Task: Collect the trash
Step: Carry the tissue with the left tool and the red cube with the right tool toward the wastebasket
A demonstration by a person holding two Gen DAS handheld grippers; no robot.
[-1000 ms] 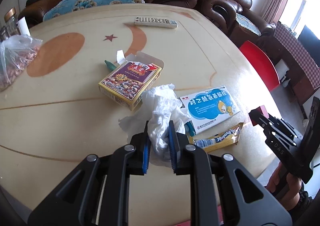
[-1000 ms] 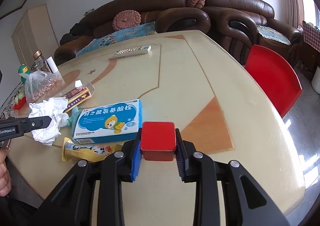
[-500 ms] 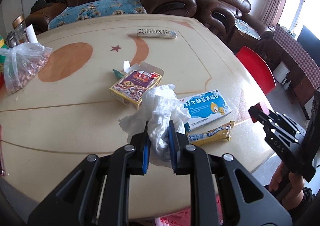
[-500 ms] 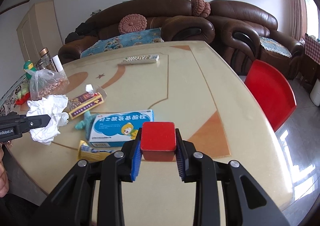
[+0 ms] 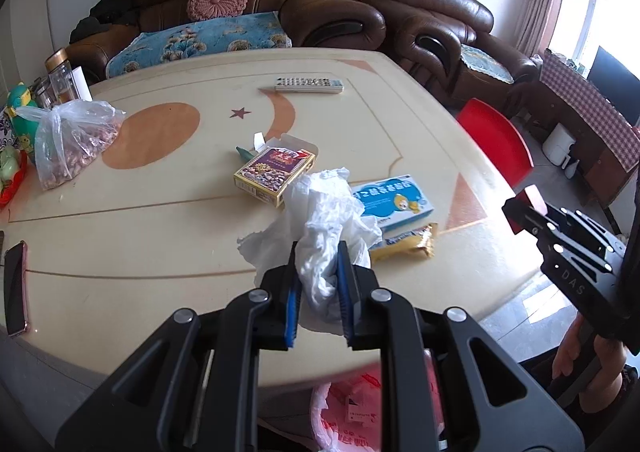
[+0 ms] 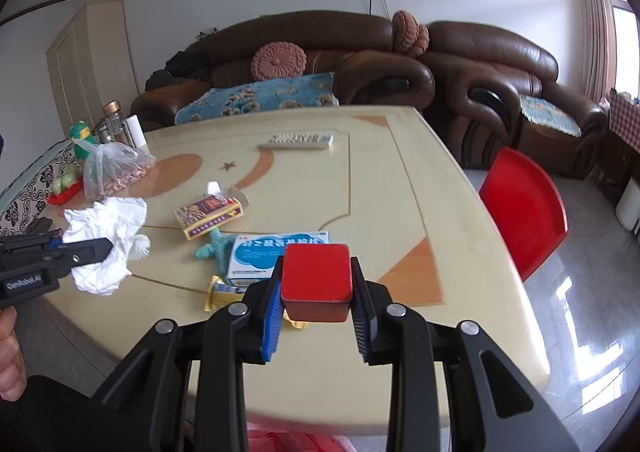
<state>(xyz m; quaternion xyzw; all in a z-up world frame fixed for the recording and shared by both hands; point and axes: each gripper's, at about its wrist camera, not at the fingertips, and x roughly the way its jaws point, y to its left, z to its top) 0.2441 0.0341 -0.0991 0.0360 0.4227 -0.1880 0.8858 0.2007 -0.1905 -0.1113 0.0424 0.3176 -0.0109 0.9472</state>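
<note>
- Left wrist view: left gripper (image 5: 318,272) pinching a crumpled white tissue (image 5: 320,220) between its blue pads, lifted clear of the table (image 5: 160,260).
- Compared with a second ago: more tabletop visible, boxes and wrapper smaller and further off, near edge of the table now in frame. Reads as both loads drawn up and back toward the person.
- Newly in sight below that edge: a pink plastic bag (image 5: 352,412), probably where the trash is meant to go. Judged as carry under way, drop not yet made.
- Right wrist view: right gripper (image 6: 316,284) clamped on a small red box (image 6: 316,276), jaws tight against its two sides, held above the near edge.
- Left on the table: blue medicine box (image 6: 280,256), yellow wrapper (image 5: 404,244), open card box (image 5: 276,172), teal scrap (image 6: 212,246).
- Only in the left wrist view: a phone (image 5: 14,288) at the near-left edge, and most of the pink bag.
- Only in the right wrist view: the tissue seen from the side, hanging free of the tabletop, and the teal scrap in full.
</note>
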